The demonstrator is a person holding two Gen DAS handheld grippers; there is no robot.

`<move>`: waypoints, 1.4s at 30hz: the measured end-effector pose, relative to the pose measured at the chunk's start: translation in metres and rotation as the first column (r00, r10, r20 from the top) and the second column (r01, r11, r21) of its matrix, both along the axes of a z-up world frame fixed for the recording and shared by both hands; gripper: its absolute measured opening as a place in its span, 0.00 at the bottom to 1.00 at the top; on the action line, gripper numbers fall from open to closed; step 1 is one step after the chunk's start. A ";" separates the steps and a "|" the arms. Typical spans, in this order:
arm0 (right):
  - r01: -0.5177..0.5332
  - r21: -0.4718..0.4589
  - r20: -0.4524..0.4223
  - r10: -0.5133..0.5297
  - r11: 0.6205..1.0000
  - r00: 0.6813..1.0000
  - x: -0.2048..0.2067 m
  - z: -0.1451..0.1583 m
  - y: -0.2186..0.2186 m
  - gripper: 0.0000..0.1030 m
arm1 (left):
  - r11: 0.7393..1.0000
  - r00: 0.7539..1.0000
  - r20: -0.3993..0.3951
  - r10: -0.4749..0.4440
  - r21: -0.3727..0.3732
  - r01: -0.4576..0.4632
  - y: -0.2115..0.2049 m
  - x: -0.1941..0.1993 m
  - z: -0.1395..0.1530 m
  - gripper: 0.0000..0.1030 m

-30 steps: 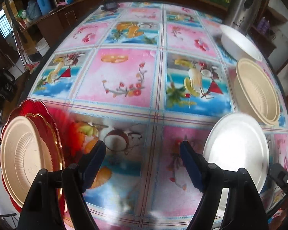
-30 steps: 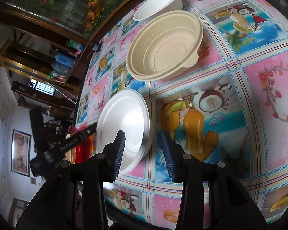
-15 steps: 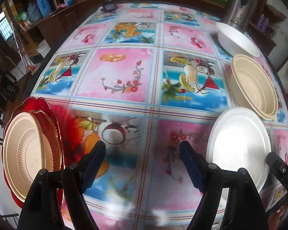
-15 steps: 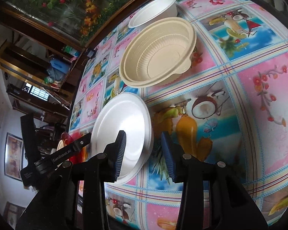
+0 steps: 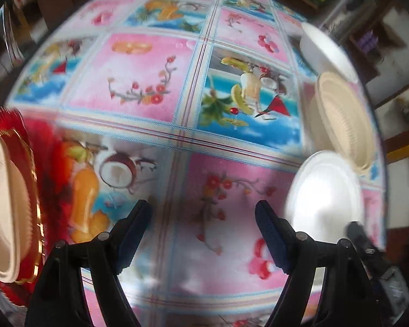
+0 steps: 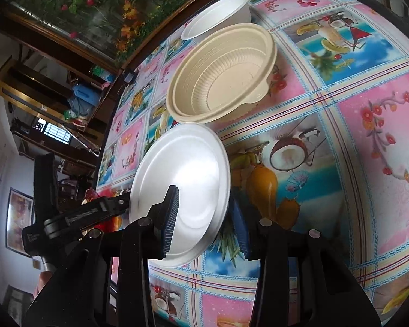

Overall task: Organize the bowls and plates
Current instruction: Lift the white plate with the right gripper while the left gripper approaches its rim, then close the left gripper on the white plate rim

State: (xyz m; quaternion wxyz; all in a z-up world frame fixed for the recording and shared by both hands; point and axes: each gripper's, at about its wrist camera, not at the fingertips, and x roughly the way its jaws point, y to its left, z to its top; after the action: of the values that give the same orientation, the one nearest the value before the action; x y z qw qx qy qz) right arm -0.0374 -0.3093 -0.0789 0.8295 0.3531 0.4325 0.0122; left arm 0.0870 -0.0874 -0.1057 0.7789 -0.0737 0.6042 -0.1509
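The white plate (image 6: 182, 188) was found lying on the table (image 6: 340, 163) near its front edge, just in front of the beige ribbed bowl (image 6: 220, 79), with a white bowl (image 6: 218, 16) behind that. The right claw (image 6: 204, 218) was observed partly open, its jaws set astride the plate's near rim, one over the face and one beyond the edge; no pinch on the rim could be confirmed and the plate was not seen lifted. The left claw (image 5: 203, 231) was noted wide open and empty over bare tablecloth, with a beige plate (image 5: 2, 204) stacked on a red plate (image 5: 32, 163) at the far left edge. The white plate was judged to be thin, light disposable ware, moderately stiff yet liable to flex or crease under a hard squeeze, and smooth enough to slide on the glossy cloth. A hold on the raised rim was judged most suitable, taken deep enough that the plate would not pivot or slip out.
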 end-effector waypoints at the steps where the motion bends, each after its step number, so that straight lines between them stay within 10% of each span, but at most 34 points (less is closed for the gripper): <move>1: 0.002 0.005 -0.001 -0.002 1.000 1.000 0.000 -0.001 -0.001 0.38 | 1.000 1.000 -0.005 0.006 -0.026 -0.007 0.003 0.000 0.002 0.77; 9: 0.005 0.022 -0.008 -0.005 1.000 1.000 -0.001 -0.007 -0.001 0.38 | 0.984 0.999 0.041 -0.024 -0.174 0.031 0.001 -0.013 0.039 0.77; 16: 0.017 0.021 0.010 -0.017 1.000 1.000 -0.008 -0.002 -0.006 0.38 | 0.982 0.991 0.004 -0.137 -0.129 0.136 -0.041 -0.017 0.020 0.77; 29: 0.010 0.046 0.053 -0.013 0.999 0.999 -0.019 0.006 -0.022 0.38 | 0.987 0.997 0.021 -0.077 -0.140 0.080 -0.036 -0.016 0.010 0.74; 34: 0.032 0.099 0.022 -0.034 0.995 0.999 -0.019 0.002 -0.023 0.37 | 0.986 0.996 0.013 -0.090 -0.143 0.091 -0.033 -0.017 0.008 0.41; 42: 0.054 0.088 -0.018 -0.053 0.995 0.998 -0.017 -0.006 -0.021 0.14 | 0.983 0.994 -0.008 -0.107 -0.153 0.104 -0.038 -0.016 0.001 0.21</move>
State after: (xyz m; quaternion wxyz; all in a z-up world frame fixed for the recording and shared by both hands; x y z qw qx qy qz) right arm -0.0548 -0.3302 -0.0848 0.8098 0.4010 0.4283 0.0062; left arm 0.0708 -0.1249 -0.1052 0.7569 -0.1021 0.6004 -0.2372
